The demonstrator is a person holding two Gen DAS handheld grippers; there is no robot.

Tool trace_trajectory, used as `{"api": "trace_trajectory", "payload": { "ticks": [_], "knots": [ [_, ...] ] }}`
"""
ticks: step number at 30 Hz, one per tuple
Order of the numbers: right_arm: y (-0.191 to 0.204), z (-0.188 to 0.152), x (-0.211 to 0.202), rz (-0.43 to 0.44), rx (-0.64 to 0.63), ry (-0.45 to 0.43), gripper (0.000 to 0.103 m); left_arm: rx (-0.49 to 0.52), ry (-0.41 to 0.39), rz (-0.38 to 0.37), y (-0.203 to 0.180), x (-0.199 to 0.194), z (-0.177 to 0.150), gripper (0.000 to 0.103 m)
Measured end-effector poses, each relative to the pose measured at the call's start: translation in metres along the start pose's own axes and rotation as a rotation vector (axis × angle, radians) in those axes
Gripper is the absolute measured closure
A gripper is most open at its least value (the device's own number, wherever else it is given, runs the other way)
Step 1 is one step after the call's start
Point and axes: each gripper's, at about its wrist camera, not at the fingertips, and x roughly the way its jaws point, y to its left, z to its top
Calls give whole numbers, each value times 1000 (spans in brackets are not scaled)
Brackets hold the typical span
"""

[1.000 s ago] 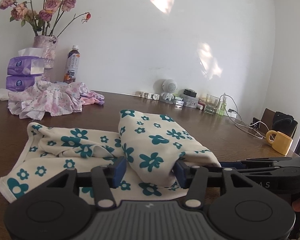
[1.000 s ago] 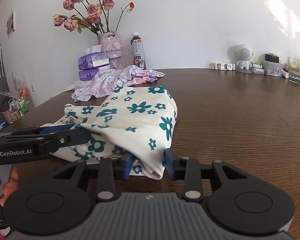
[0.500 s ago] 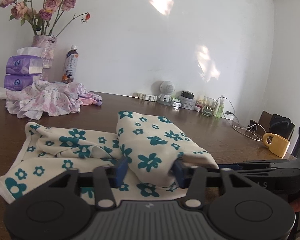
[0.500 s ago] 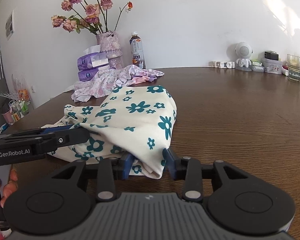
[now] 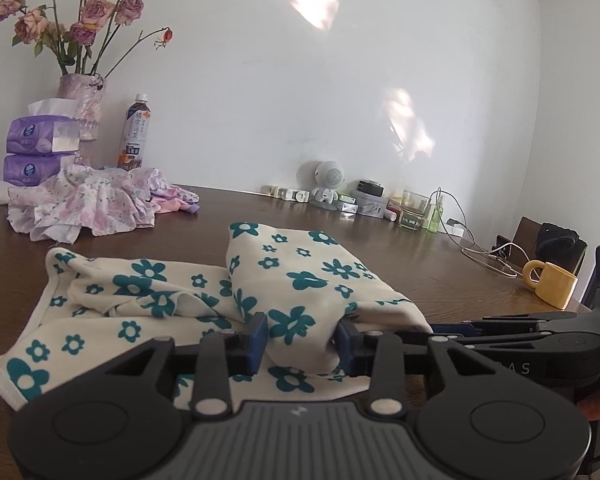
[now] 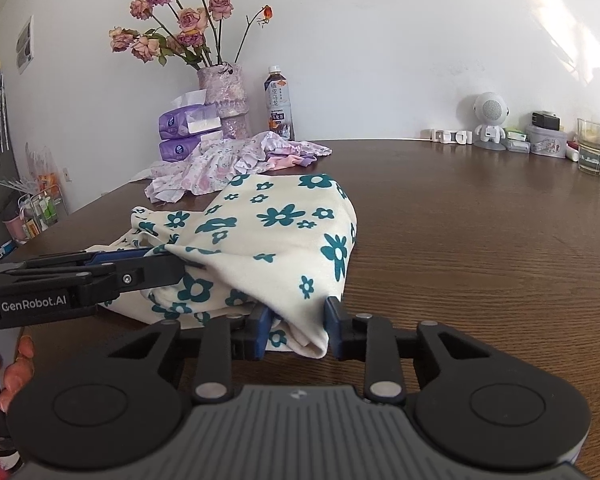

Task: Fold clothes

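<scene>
A cream garment with teal flowers (image 5: 320, 276) lies on the brown table (image 5: 440, 280), its near part raised into a fold over the flat layer. My left gripper (image 5: 302, 342) is shut on the fold's near edge, with cloth bunched between the blue pads. In the right wrist view, the same garment (image 6: 280, 232) peaks like a tent. My right gripper (image 6: 296, 332) is shut on its near right corner. The left gripper's fingers (image 6: 140, 270) reach into the cloth from the left. The right gripper's fingers (image 5: 460, 326) enter from the right.
A pile of pink floral clothes (image 5: 88, 204) sits at the back left, before tissue packs (image 5: 40, 140), a vase of roses (image 5: 82, 108) and a bottle (image 5: 134, 136). A yellow mug (image 5: 552, 288), cables (image 5: 484, 258) and a glass (image 5: 414, 210) stand to the right. A hand (image 6: 16, 364) holds the left gripper.
Both grippers keep their hold on the fold. The views drift only slightly and the garment's shape is nearly the same.
</scene>
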Motion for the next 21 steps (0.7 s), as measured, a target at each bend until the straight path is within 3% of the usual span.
{"api": "trace_trajectory", "payload": {
  "ticks": [4,9,21],
  "knots": [
    [0,0,0,-1,-1,1,75,-3,-1,10,0,0,0,61],
    [-5,1,1,7,33,13,66,-12,0,21,1,0,1,51],
    [-4,1,2,0,39,12,64,-23,1,40,2,0,2,29]
  ]
}}
